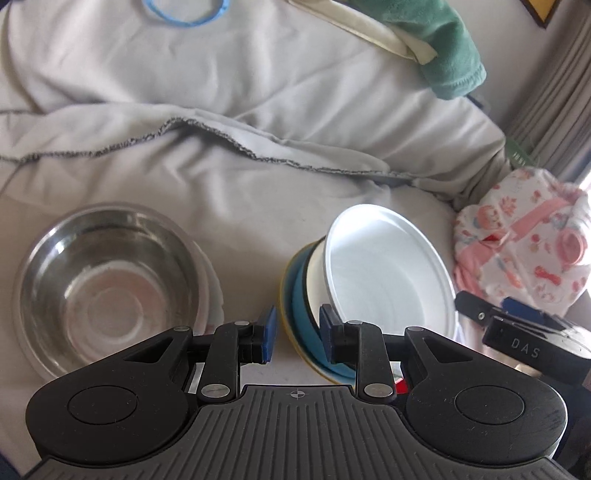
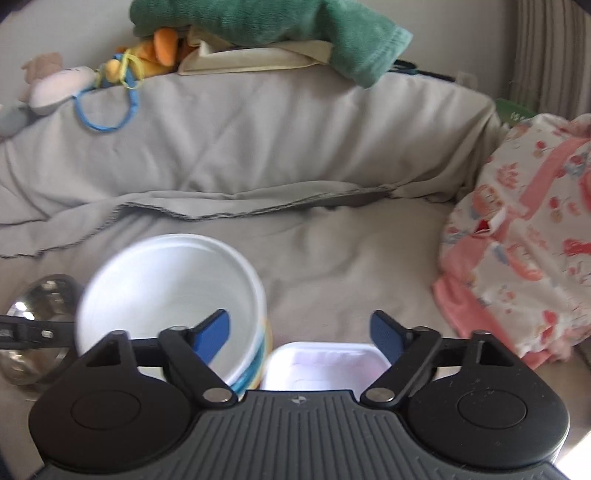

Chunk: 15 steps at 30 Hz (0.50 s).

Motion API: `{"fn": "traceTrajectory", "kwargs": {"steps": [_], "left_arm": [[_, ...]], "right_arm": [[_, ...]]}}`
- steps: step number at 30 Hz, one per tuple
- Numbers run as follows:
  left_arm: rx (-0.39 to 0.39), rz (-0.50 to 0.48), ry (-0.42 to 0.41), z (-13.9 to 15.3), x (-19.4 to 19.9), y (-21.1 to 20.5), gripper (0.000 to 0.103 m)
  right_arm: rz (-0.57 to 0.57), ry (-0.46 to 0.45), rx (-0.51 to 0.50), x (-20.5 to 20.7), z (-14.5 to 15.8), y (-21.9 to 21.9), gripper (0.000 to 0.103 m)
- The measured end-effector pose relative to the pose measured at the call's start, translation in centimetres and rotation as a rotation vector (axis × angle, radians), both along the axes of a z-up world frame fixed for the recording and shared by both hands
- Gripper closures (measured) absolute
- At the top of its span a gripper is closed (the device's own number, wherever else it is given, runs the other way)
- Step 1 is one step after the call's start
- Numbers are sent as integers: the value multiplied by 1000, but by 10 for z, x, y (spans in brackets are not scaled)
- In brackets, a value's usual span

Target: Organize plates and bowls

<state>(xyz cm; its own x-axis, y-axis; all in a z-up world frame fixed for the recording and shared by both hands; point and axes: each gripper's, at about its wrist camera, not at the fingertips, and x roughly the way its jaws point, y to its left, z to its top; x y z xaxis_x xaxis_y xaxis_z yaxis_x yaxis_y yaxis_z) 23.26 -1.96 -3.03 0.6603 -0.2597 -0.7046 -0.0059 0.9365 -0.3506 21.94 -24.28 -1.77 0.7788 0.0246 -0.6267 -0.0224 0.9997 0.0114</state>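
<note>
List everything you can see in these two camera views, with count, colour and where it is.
steel bowl: one, silver, left on the grey blanket.
white bowl: one, white, tilted in a stack, right of the steel bowl.
blue and yellow dishes: at least two, under the white bowl.
square white container: one, white, just below the right gripper.
green towel: one, at the back on top.
patterned cloth: one, pink and white, far right.
soft toys: several, back left.
left gripper: one, black with blue pads, narrow gap, holds nothing.
right gripper: one, black with blue pads, wide open.
</note>
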Motion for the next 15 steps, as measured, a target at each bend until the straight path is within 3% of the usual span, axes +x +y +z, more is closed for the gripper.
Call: {"fn": "traceTrajectory", "kwargs": {"steps": [2,7,10,15], "left_arm": [[-18,-9,7,0,4,3,75],[-176,7,8,12,1,44,75],[-263,-29,36,11,15,46,75],[-170,-74,36,0,33,18,74]], "right_arm": [[-3,7,21,6,-6,-7,15],[59,69,241,27,-12,-24,16],[69,105,195,48,-20,-16,16],[92,181,207,70,-34,-7,29]]}}
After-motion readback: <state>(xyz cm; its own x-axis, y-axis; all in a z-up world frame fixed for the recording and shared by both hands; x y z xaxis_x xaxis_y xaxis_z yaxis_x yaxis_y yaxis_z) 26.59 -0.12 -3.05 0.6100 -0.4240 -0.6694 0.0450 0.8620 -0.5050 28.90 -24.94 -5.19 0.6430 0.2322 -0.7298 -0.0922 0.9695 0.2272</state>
